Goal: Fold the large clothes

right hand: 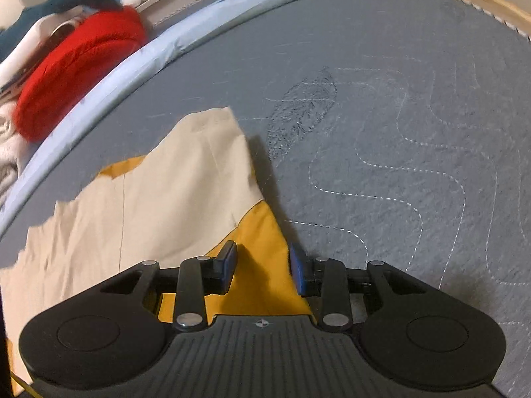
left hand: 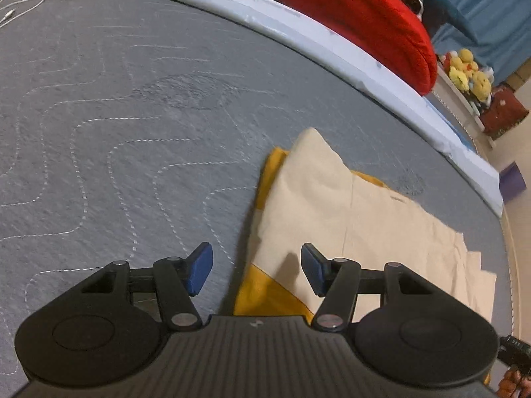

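Observation:
A cream and mustard-yellow garment (left hand: 348,205) lies partly folded on the grey quilted mattress (left hand: 116,116). In the left wrist view my left gripper (left hand: 256,270) is open and empty, straddling the garment's left edge just above it. In the right wrist view the same garment (right hand: 149,199) lies at lower left on the mattress (right hand: 415,132). My right gripper (right hand: 263,270) is open over the yellow corner, with the cloth between its blue pads but not pinched.
A pale blue sheet edge (left hand: 298,33) runs along the far side of the mattress. Behind it lie a red cushion (left hand: 365,16) and white bedding. Yellow plush toys (left hand: 468,73) sit on a shelf at far right. A white cable (left hand: 23,3) lies at upper left.

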A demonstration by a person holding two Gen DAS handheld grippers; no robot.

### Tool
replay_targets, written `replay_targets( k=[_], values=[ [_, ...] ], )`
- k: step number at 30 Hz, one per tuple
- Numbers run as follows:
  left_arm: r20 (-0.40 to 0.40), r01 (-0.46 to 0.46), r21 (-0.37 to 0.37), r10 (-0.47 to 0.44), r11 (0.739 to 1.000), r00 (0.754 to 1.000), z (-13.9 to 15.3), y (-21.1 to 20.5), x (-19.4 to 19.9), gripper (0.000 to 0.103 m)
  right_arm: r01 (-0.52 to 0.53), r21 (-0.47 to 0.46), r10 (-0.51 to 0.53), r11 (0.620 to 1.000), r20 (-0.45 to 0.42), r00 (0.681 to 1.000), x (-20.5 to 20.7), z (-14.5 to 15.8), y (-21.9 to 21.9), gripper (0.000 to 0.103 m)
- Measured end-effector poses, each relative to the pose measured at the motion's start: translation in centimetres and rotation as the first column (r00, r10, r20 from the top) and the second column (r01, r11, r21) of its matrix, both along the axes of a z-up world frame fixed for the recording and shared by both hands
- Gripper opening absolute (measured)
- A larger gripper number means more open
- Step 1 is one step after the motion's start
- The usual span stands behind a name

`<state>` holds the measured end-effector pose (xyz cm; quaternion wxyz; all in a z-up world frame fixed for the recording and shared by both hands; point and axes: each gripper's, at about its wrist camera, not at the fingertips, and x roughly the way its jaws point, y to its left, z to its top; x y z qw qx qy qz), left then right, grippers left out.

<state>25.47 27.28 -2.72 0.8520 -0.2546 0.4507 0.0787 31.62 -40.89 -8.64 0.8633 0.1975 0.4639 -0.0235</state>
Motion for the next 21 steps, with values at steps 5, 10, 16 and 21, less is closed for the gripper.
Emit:
replay_targets(
  k=[5,10,16,21],
  values=[
    [-0.011,0.039,0.052,-0.038,0.998,0.999,-0.5,-1.0,1.0,0.022,-0.047,-0.023,0.048,0.999,0.03,0.998,-0.5,0.5,0.9,0.005],
    [0.157,0.021,0.161,-0.047,0.987,0.986,2.3,-1.8,0.5,0.001,-0.031,-0.03,0.036,0.999,0.198,0.98,-1.1,3.1,1.1,0.0],
    [0.326,-0.061,0.241,-0.022,0.969,0.945,5.0,-2.3,0.0,0.002,0.015,-0.079,0.024,0.997,0.469,0.883,-2.1,7.5,3.1,0.0],
    [0.16,-0.051,0.208,0.018,0.977,0.987,2.7,-1.8,1.5,0.027,0.076,-0.062,-0.062,0.995,0.203,0.977,0.8,2.9,1.9,0.029]
  ],
)
